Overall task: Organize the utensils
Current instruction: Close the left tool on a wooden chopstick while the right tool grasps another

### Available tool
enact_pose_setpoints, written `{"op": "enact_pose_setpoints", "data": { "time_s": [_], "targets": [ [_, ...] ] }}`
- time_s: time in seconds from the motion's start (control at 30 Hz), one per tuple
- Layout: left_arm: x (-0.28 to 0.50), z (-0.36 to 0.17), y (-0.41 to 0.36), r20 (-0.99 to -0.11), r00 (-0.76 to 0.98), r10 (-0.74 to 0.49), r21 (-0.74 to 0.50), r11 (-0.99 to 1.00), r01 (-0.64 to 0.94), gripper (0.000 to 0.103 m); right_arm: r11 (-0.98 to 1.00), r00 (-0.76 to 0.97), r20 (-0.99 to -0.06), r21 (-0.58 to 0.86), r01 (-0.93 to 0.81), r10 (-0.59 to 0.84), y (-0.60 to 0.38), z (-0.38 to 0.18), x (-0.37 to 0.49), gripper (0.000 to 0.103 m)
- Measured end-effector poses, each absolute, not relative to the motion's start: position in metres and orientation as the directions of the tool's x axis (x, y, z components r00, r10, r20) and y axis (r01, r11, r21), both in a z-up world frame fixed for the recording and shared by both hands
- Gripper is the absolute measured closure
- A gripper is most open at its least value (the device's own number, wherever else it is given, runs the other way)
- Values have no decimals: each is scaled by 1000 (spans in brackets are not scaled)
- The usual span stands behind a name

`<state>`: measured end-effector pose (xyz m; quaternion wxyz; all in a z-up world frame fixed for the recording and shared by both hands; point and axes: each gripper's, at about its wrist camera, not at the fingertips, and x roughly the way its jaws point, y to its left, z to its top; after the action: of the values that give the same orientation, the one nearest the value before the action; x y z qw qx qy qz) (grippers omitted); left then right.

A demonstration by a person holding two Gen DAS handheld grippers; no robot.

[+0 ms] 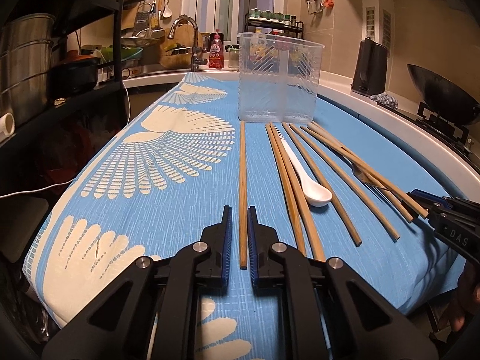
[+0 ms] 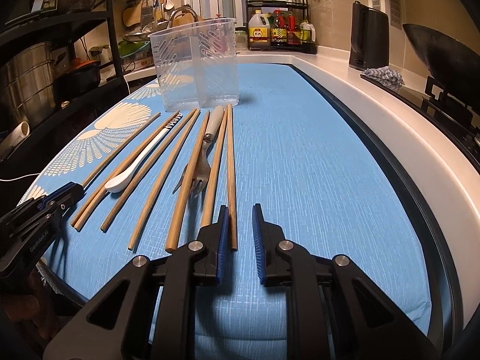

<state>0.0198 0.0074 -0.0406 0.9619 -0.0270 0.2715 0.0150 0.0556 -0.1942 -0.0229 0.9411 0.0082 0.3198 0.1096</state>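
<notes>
Several wooden chopsticks, a white spoon (image 1: pixel 312 189) and a fork (image 2: pixel 204 162) lie in a row on the blue patterned cloth (image 1: pixel 150 210). Behind them stands an empty clear plastic holder (image 1: pixel 279 90) with a divider. My left gripper (image 1: pixel 240 210) is shut on the near end of the leftmost chopstick (image 1: pixel 243 180), which lies flat on the cloth. My right gripper (image 2: pixel 240 207) stands open at the row's right end. The rightmost chopstick (image 2: pixel 230 165) lies just inside its left pad, and the other pad stands apart. Each gripper shows at the edge of the other view.
A white counter rim (image 2: pixel 390 126) curves along the right, with a wok (image 2: pixel 435 57) on a stove, a dark kettle (image 2: pixel 370 36) and a bottle rack (image 2: pixel 279 30) behind. On the left stands a black shelf with steel pots (image 1: pixel 24 60). A faucet (image 1: pixel 186 27) stands at the back.
</notes>
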Motion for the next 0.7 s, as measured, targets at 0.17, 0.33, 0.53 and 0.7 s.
{"op": "enact_pose_setpoints", "data": {
  "time_s": [0.17, 0.33, 0.53, 0.7],
  "targets": [
    [20, -41, 5, -519, 855, 20, -33, 999, -43, 93, 975, 773, -595, 99, -200, 219, -197, -23, 55, 89],
    [20, -41, 4, -514, 857, 27, -22, 999, -44, 93, 974, 771, -596, 98, -206, 223, -198, -23, 56, 90],
    [20, -41, 2, -509, 860, 27, -6, 999, -34, 97, 971, 771, -593, 98, -218, 233, -196, -24, 55, 98],
    [18, -40, 7, -506, 862, 34, -9, 999, -45, 97, 982, 785, -590, 103, -156, 187, -203, -24, 52, 98]
  ]
}}
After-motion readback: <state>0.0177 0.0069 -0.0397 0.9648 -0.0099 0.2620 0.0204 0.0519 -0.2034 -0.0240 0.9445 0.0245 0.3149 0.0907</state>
